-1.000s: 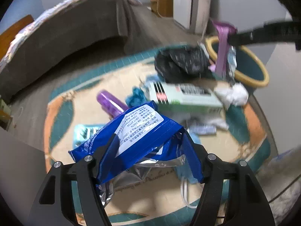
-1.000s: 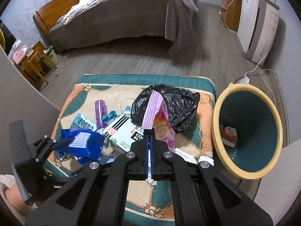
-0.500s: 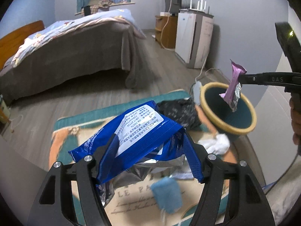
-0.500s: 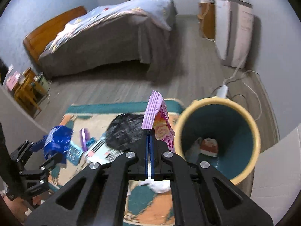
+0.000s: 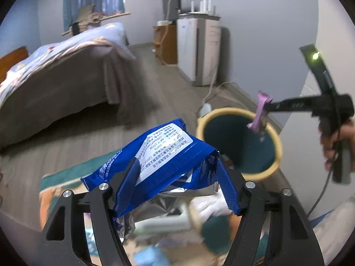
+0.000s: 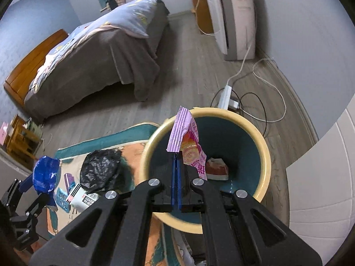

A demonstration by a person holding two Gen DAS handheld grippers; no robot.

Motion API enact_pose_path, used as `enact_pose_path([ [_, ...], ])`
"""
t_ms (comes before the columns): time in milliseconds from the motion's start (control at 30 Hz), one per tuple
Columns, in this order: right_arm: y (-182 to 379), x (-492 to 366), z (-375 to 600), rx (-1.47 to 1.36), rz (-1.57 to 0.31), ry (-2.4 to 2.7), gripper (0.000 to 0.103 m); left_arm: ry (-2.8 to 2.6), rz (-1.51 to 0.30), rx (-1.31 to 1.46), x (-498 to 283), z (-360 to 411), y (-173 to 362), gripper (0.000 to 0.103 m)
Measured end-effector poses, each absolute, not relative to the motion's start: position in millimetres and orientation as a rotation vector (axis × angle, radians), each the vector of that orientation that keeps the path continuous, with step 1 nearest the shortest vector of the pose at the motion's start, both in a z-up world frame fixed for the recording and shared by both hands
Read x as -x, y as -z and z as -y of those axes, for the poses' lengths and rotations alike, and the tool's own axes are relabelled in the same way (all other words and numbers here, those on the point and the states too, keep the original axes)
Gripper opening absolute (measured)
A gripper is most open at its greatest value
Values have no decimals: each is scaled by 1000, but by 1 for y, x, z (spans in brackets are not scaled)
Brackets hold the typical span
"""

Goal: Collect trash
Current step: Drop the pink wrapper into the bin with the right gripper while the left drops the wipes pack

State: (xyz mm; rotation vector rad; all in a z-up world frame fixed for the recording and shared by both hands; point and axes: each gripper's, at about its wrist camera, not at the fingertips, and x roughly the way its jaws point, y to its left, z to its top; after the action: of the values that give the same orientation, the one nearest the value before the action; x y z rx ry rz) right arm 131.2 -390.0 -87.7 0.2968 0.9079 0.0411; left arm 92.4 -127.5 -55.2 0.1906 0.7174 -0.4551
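My left gripper (image 5: 177, 177) is shut on a blue foil wrapper (image 5: 168, 153) with a white label, held above the rug. It shows at the far left of the right wrist view (image 6: 45, 175). My right gripper (image 6: 176, 161) is shut on a pink-purple snack wrapper (image 6: 186, 141) and holds it over the mouth of the teal bin with a cream rim (image 6: 264, 146). The bin (image 5: 277, 141) and the pink wrapper (image 5: 259, 115) also show in the left wrist view. A red-and-white piece of trash (image 6: 216, 169) lies inside the bin.
On the patterned rug (image 6: 133, 150) lie a black plastic bag (image 6: 99, 170), a white-green box (image 6: 82, 197), a purple tube (image 6: 70, 180) and other litter. A bed (image 6: 99, 51) stands behind, a white appliance (image 6: 233, 17) and a power strip with cables (image 6: 226, 95) at the right.
Both grippers have risen and moved right toward the bin. My right gripper has carried the pink wrapper from beside the rim to over the bin's mouth. The left one keeps the blue wrapper.
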Motion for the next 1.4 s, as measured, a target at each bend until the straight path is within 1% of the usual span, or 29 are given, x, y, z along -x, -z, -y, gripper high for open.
enact_pose_path([
  [167, 99, -136, 409, -310, -929, -14, 1, 533, -733, -193, -112, 172, 59, 70],
  [300, 110, -137, 426, -362, -954, 18, 1, 572, -779, -288, -131, 215, 80, 70],
  [500, 119, -142, 434, -405, -977, 18, 1, 578, -820, -418, -144, 258, 116, 71],
  [733, 126, -147, 436, -419, -989, 18, 1, 584, -812, -484, -151, 275, 135, 73],
  [833, 126, -149, 437, -409, -993, 28, 2, 561, -790, -498, -151, 275, 137, 82],
  [1000, 127, -150, 433, -395, -1001, 24, 3, 533, -779, -455, -154, 260, 130, 84],
  [1033, 126, -151, 432, -390, -1003, 26, 4, 525, -775, -447, -153, 257, 127, 87],
  [1100, 125, -152, 431, -387, -1003, 29, 12, 506, -766, -429, -152, 249, 121, 89],
  [1167, 123, -151, 430, -388, -994, 34, 22, 492, -760, -402, -151, 239, 115, 91],
  [1233, 120, -150, 429, -384, -989, 38, 27, 470, -754, -376, -148, 226, 107, 92],
  [1300, 117, -150, 426, -378, -984, 35, 33, 447, -751, -342, -145, 209, 99, 93],
  [1333, 115, -149, 424, -370, -981, 36, 41, 439, -752, -326, -145, 202, 95, 94],
  [1367, 113, -148, 421, -362, -978, 38, 53, 432, -753, -307, -143, 194, 91, 95],
  [1400, 111, -147, 419, -355, -974, 40, 60, 417, -754, -278, -141, 182, 85, 95],
])
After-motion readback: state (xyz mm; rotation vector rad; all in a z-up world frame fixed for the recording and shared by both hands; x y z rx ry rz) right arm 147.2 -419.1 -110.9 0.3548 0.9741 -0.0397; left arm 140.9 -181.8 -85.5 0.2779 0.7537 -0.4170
